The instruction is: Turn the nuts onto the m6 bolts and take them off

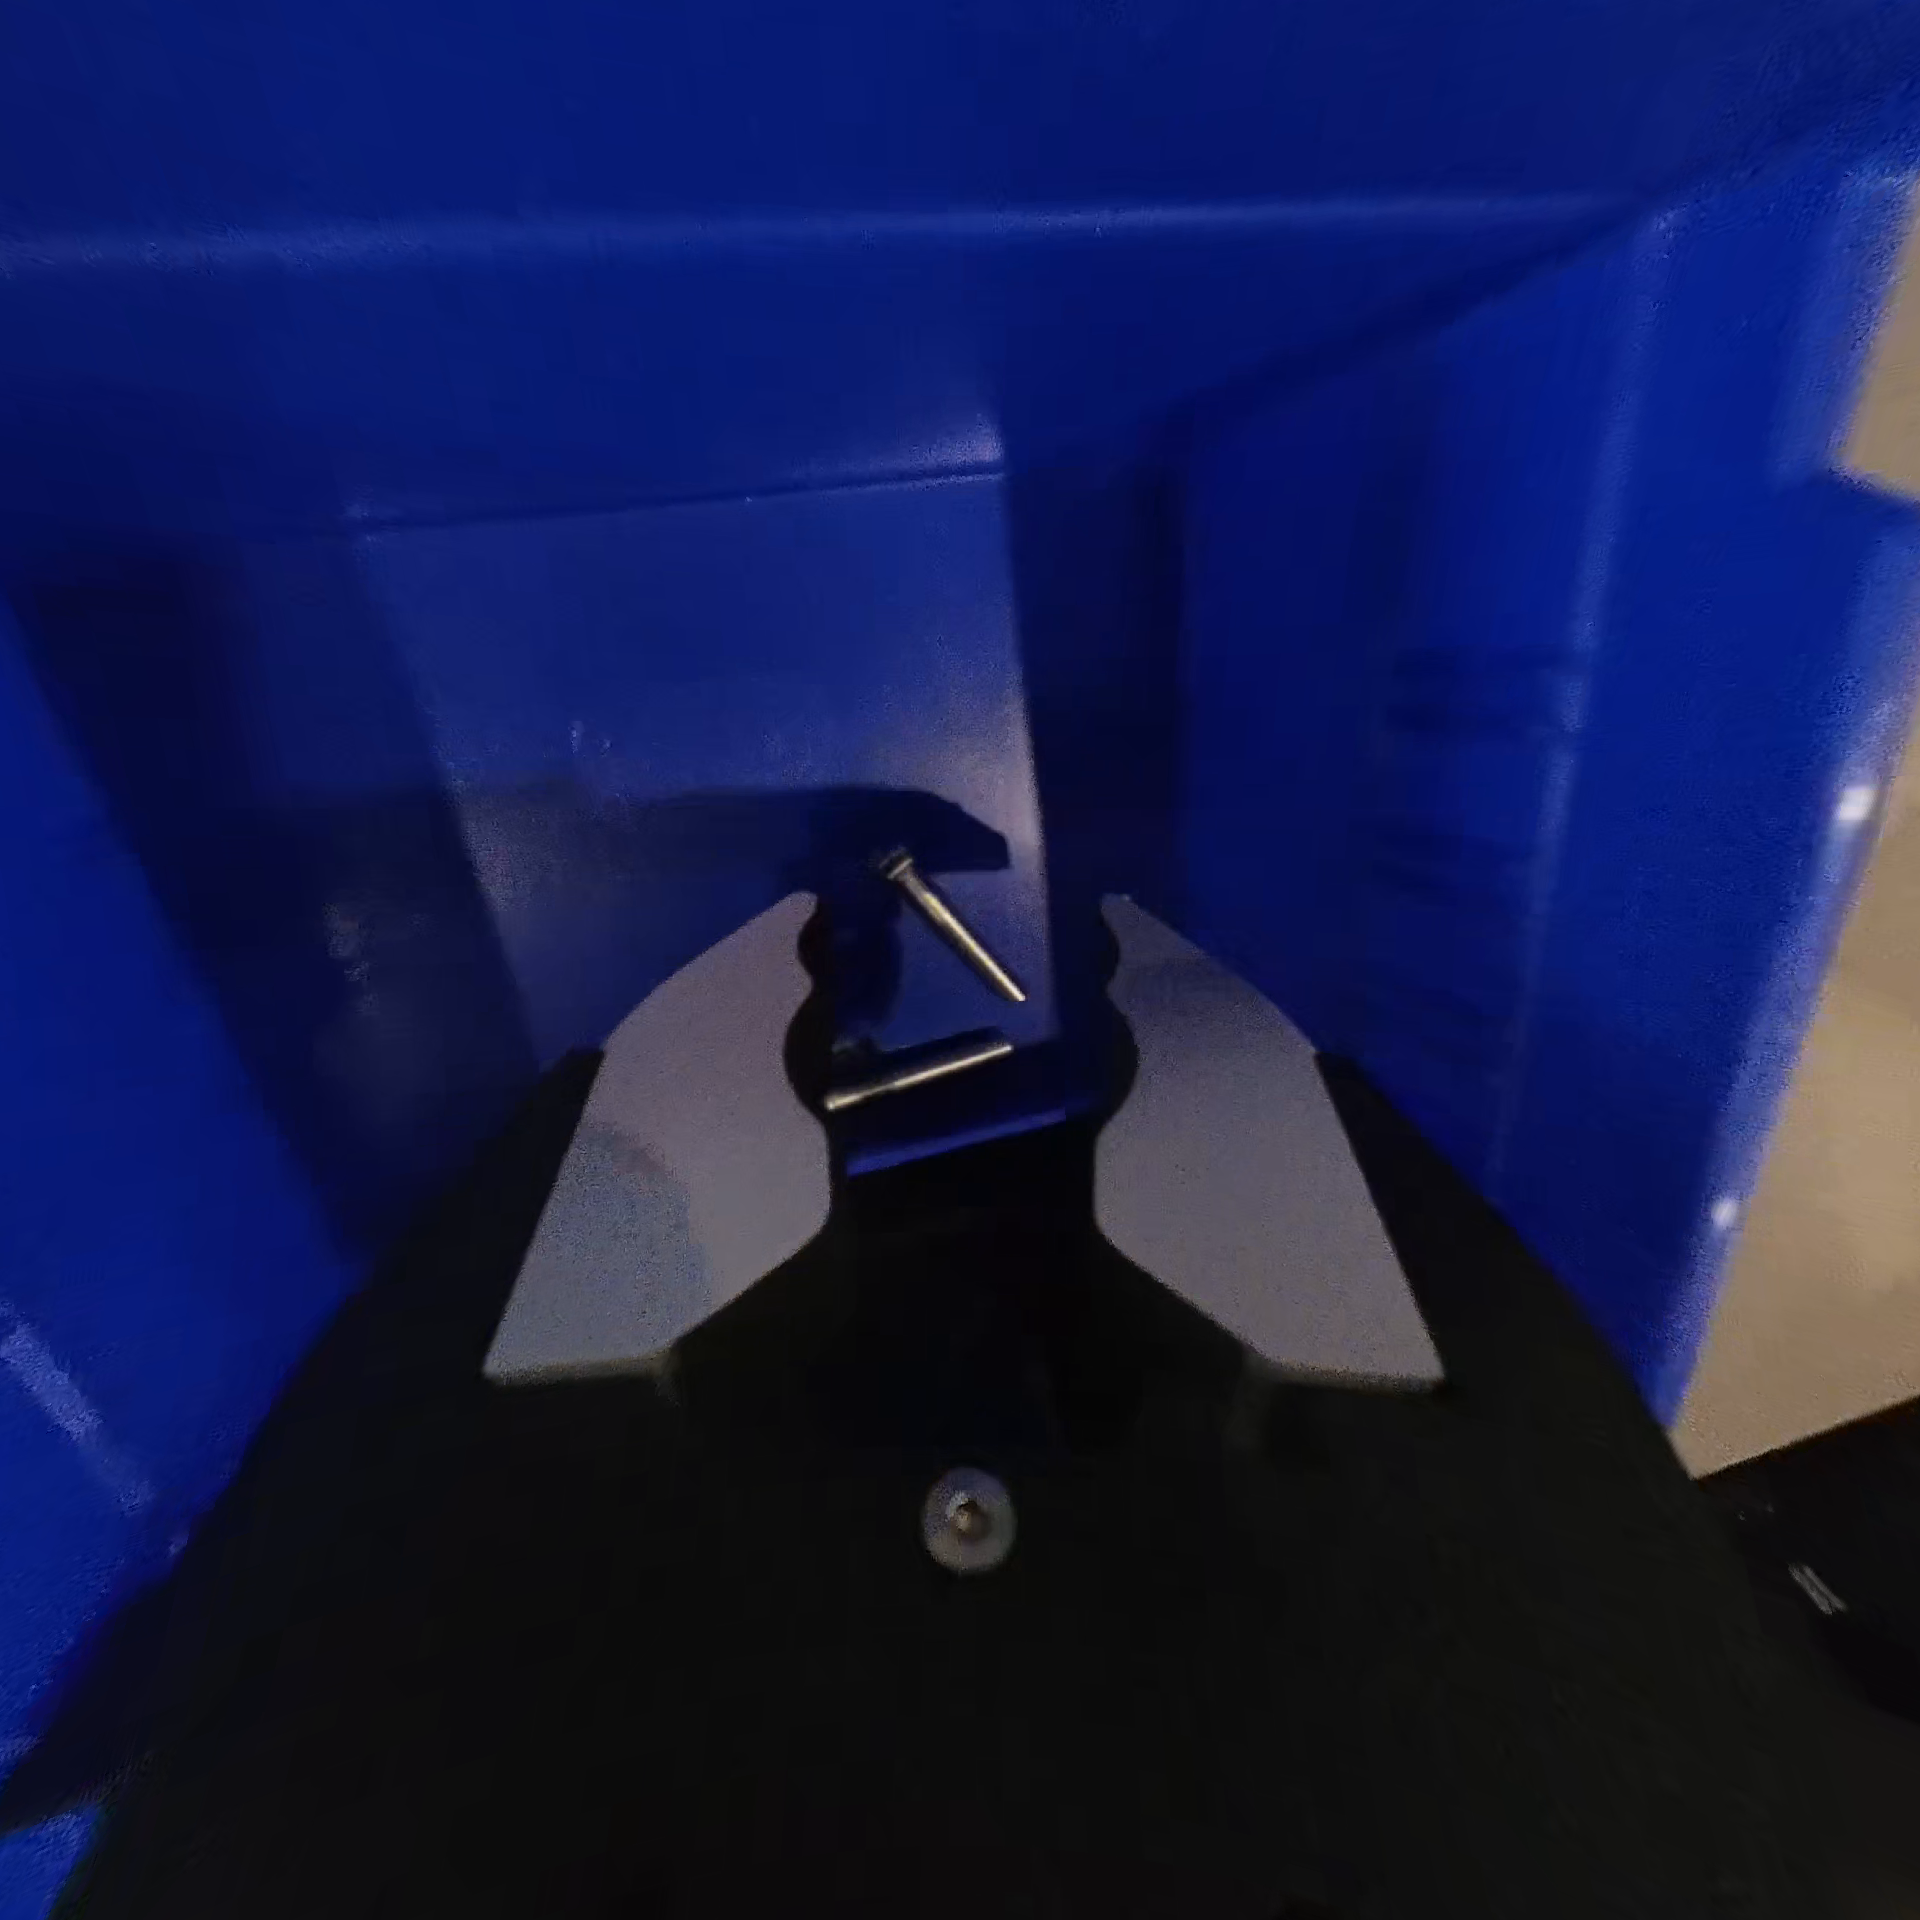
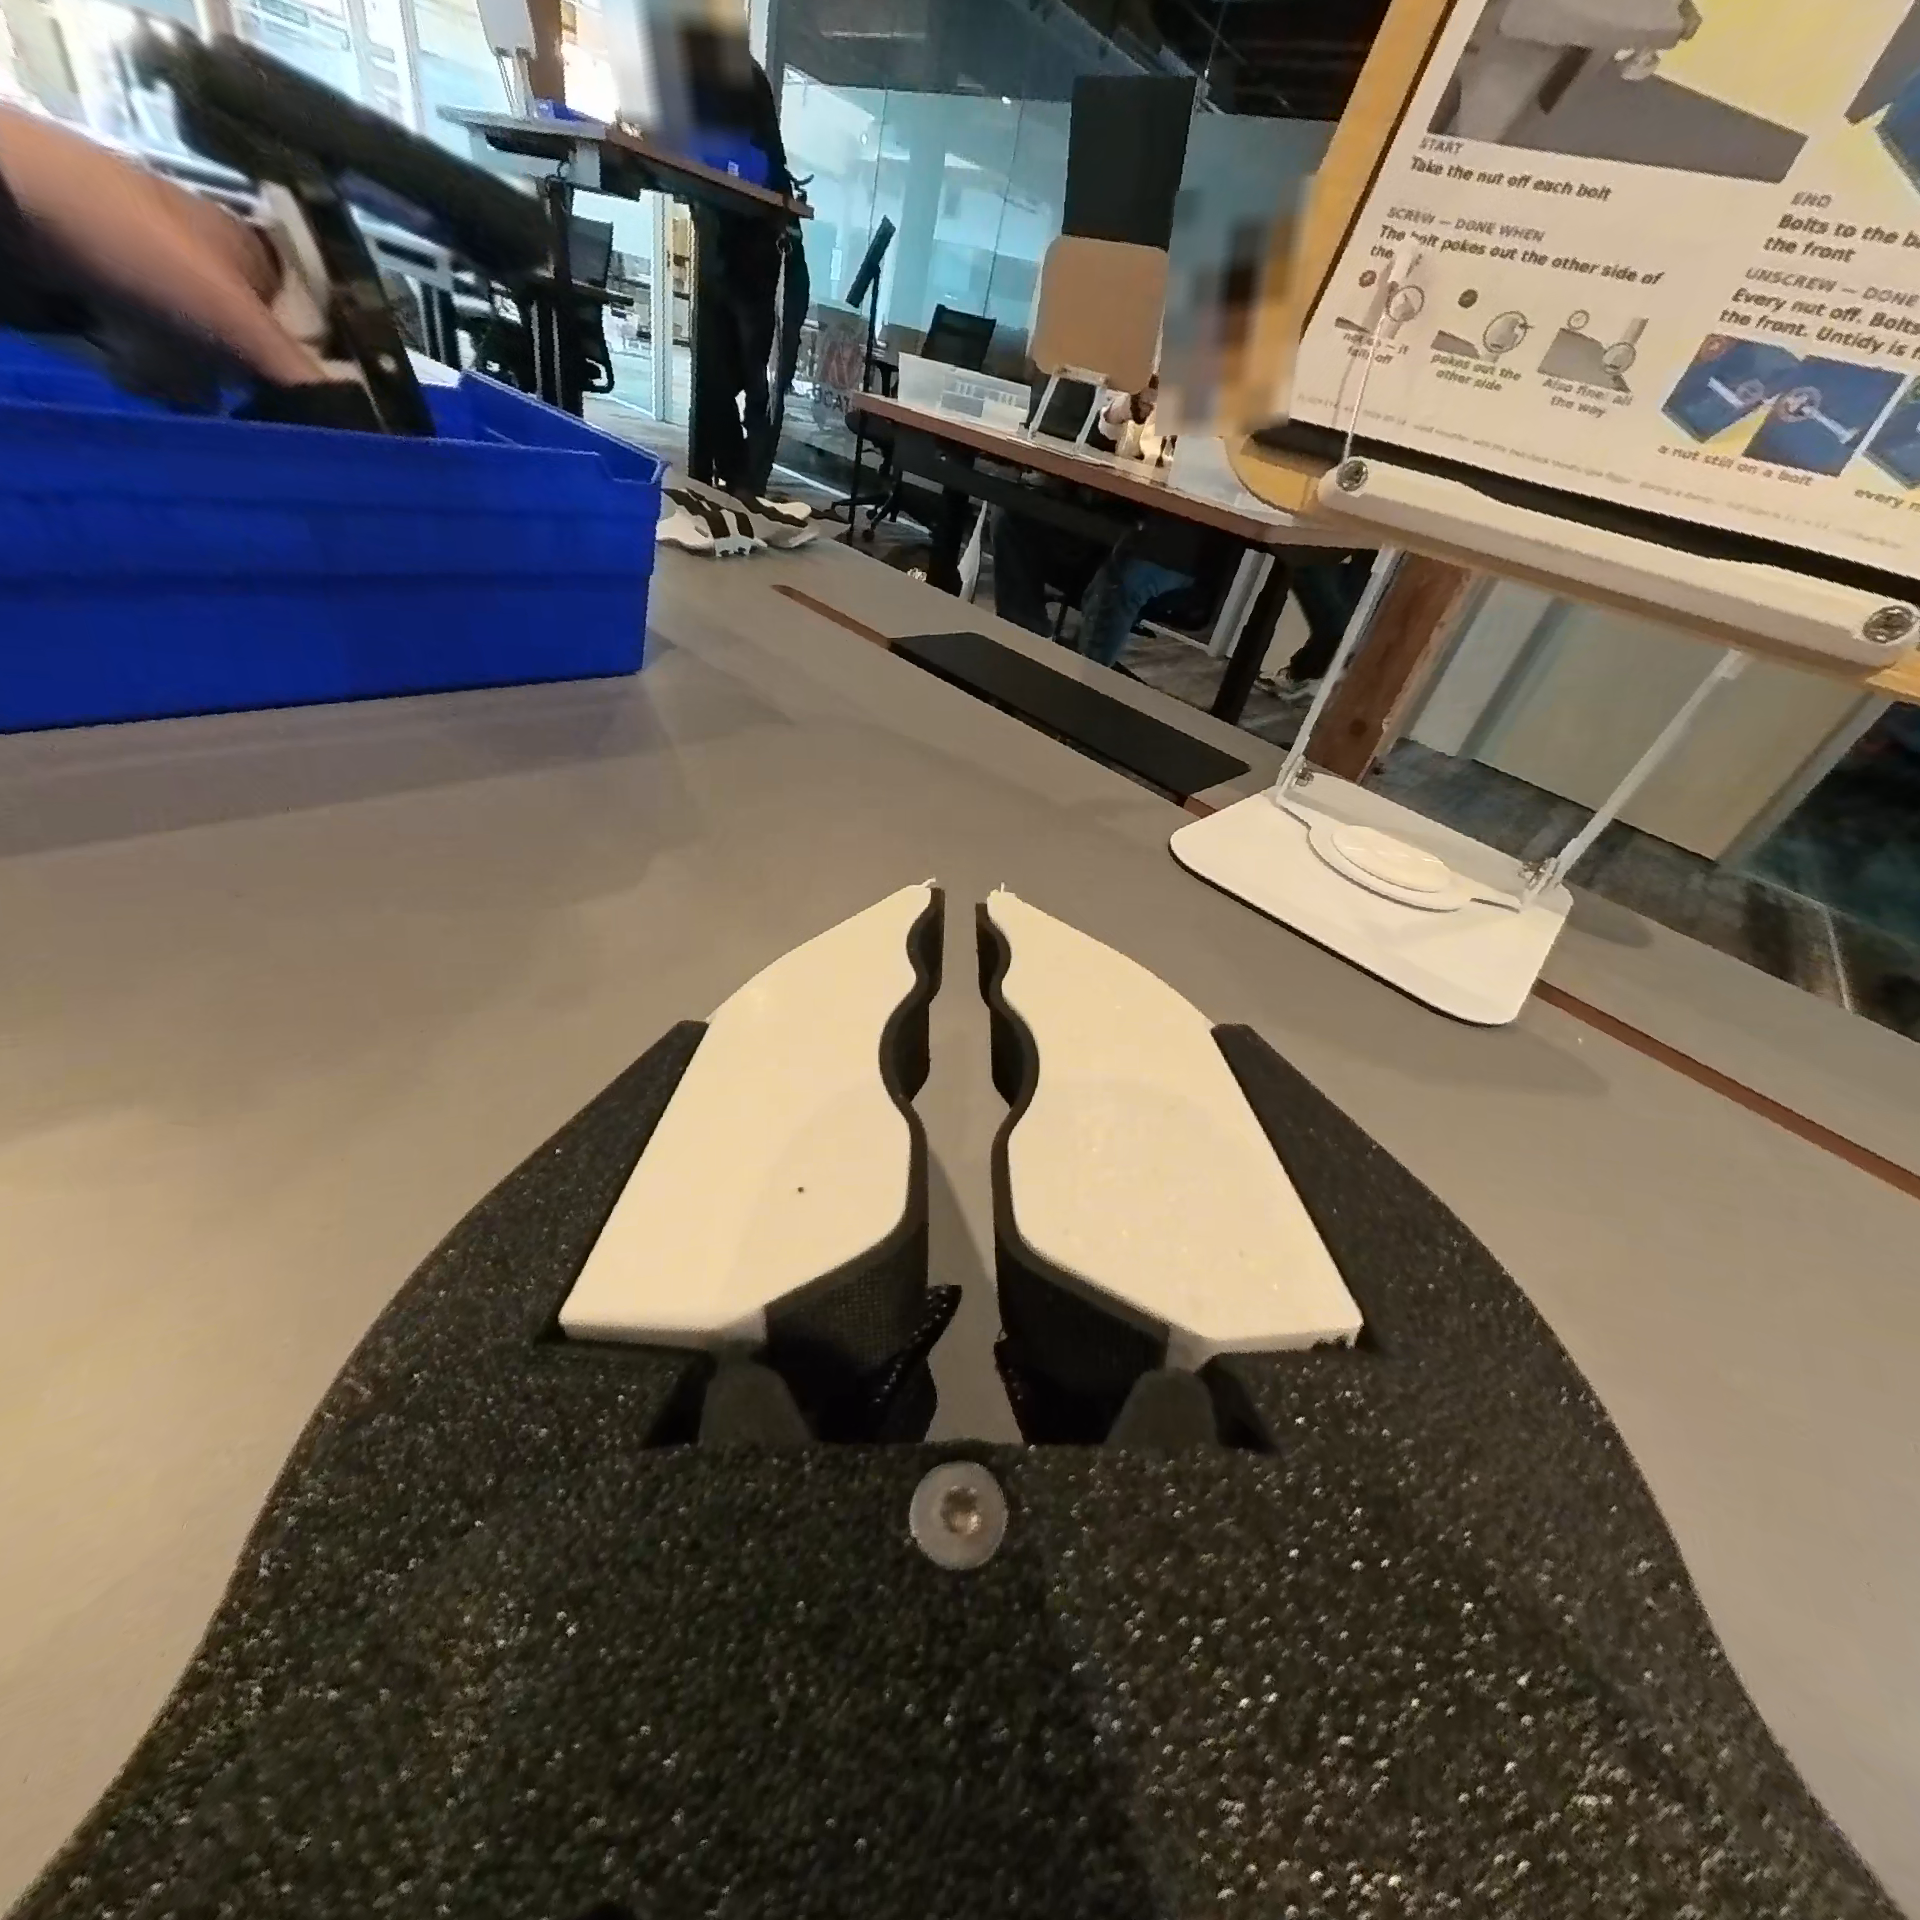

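In the left wrist view my left gripper (image 1: pixel 956 914) is open and empty, reaching down inside a blue bin (image 1: pixel 1455 727). Two slim metal bolts lie on the bin floor between and just beyond its fingertips: one slanted (image 1: pixel 951 930), one nearly level (image 1: pixel 920 1075) close to the left finger. I see no nuts. In the right wrist view my right gripper (image 2: pixel 961 894) holds nothing, its white fingers almost touching, low over the grey table (image 2: pixel 364 987). The blue bin (image 2: pixel 312 561) stands at the far left, with the left gripper (image 2: pixel 353 312) dipping into it.
A white stand (image 2: pixel 1382 914) holding an instruction sheet (image 2: pixel 1662 312) is at the right of the table. A black strip (image 2: pixel 1070 707) is set into the table behind the right gripper. Desks, chairs and a standing person (image 2: pixel 748 260) are in the background. The left gripper's tips are roughly 40 cm from the right gripper's.
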The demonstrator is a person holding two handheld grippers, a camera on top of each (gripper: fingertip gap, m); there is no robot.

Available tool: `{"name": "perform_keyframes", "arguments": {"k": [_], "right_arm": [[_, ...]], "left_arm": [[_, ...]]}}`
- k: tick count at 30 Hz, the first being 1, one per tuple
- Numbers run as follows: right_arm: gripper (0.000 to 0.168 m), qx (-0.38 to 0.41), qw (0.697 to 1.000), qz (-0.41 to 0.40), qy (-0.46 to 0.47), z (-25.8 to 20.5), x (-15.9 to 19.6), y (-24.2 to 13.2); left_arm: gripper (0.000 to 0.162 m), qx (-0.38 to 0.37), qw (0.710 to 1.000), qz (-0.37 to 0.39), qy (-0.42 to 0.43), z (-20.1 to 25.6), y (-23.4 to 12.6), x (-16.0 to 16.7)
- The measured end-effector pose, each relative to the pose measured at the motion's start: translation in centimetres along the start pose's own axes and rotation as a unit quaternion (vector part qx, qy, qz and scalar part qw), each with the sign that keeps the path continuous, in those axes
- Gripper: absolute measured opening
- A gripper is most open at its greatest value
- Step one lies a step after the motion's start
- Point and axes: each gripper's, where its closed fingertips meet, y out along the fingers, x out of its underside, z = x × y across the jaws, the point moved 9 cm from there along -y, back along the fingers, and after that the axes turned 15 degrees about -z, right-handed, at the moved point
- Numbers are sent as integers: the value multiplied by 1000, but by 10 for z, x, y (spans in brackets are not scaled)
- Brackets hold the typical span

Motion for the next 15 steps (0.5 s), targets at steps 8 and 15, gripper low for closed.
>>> {"name": "perform_keyframes", "arguments": {"k": [8, 15], "right_arm": [[6, -2, 1000, 1, -7, -2, -1, 1], [5, -7, 1000, -1, -12, -3, -1, 2]], "left_arm": [[36, -21, 999, -48, -10, -3, 9, -8], [6, -60, 994, -86, 20, -1, 13, -10]]}}
